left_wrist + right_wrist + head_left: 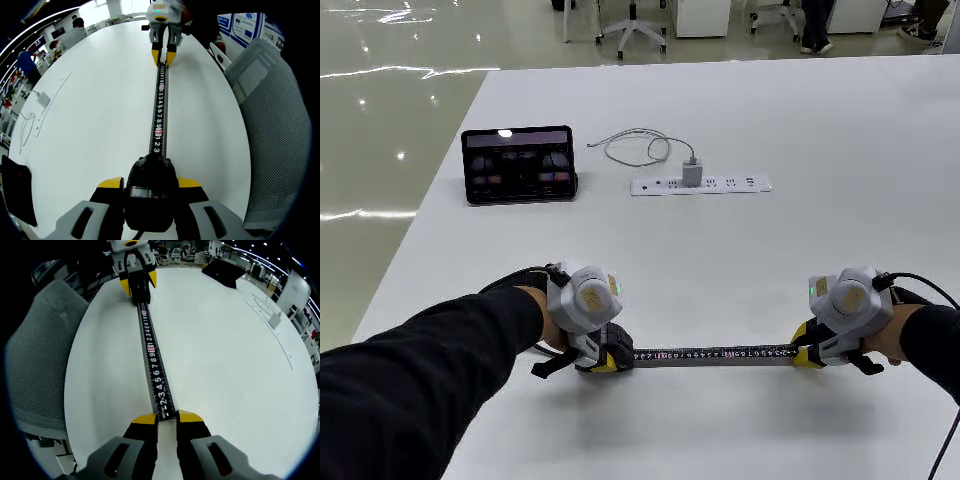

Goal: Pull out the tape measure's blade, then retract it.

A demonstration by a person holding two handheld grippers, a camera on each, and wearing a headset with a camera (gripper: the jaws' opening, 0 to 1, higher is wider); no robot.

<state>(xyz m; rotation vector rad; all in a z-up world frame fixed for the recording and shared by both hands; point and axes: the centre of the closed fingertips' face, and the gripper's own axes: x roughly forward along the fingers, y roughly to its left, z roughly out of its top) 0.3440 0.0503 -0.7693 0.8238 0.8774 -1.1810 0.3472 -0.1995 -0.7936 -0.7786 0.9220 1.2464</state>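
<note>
The black tape measure case (150, 192) sits between the yellow-tipped jaws of my left gripper (150, 184), which is shut on it; in the head view the case (612, 358) is at the lower left. Its dark numbered blade (715, 353) (159, 107) (154, 365) stretches flat just above the white table toward the right. My right gripper (165, 417) (807, 357) is shut on the blade's end hook. Each gripper view shows the other gripper at the blade's far end: the right one (164, 56), the left one (137, 287).
A dark tablet (519, 163) stands at the back left of the white table (770, 230). A white power strip (700, 184) with a charger and cable lies behind the middle. A grey mesh chair (280, 125) (40, 350) stands by the near table edge.
</note>
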